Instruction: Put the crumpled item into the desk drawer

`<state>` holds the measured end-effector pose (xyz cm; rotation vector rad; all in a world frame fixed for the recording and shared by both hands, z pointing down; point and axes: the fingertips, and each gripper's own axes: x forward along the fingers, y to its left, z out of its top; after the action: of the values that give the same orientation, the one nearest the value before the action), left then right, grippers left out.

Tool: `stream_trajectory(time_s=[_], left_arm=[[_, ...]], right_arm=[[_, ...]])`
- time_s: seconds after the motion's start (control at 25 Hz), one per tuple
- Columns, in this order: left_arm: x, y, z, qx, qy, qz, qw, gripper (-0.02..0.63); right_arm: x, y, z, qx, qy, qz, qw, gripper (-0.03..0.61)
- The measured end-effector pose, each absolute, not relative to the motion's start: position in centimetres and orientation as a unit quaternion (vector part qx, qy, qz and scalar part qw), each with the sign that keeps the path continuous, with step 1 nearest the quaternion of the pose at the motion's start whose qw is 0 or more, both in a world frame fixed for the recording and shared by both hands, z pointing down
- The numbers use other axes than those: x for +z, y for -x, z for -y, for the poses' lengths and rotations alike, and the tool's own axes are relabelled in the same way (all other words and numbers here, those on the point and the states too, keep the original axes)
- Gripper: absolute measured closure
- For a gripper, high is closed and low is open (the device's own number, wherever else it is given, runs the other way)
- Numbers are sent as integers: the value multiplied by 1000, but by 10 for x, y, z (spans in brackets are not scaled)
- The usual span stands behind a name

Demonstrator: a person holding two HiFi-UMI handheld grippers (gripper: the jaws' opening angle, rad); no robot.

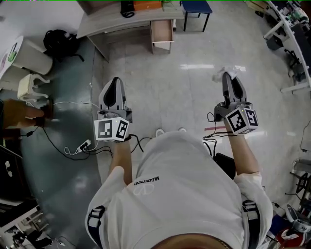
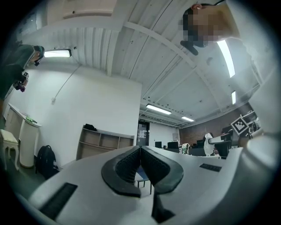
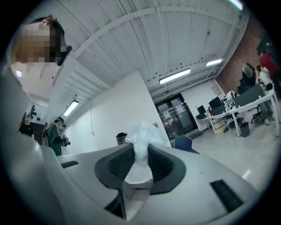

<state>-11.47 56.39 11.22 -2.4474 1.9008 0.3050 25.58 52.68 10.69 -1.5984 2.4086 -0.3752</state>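
My right gripper [image 1: 228, 76] is shut on a crumpled white plastic item [image 3: 141, 145], which sticks out past the fingertips as a white tuft [image 1: 228, 72]. In the right gripper view the item fills the gap between the black pads [image 3: 118, 165]. My left gripper [image 1: 115, 83] is shut with nothing in it; its pads [image 2: 127, 165] meet in the left gripper view. The desk [image 1: 109, 19] stands far ahead at the top of the head view, with its drawer [image 1: 161, 33] pulled open. Both grippers are held up in front of the person, well short of the desk.
A blue chair [image 1: 196, 8] stands right of the desk. A black backpack [image 1: 58, 40], a white bin [image 1: 29, 56] and a small white stool [image 1: 30, 87] are at the left. Cables and a power strip [image 1: 82, 146] lie on the floor. Office desks [image 1: 291, 44] line the right.
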Motion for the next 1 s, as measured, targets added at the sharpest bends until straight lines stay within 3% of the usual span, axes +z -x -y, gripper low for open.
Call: stream_trajectory(time_s=[0.4,1.0], left_arm=[[139,147,-558,80,796,-600,-11,611],[156,134,-504,75,792,-606,-21,610]], right_arm=[[123,-210,-523,-138,542,-824,94,489],[141,-200,-458,-147,515,-841,81,489]])
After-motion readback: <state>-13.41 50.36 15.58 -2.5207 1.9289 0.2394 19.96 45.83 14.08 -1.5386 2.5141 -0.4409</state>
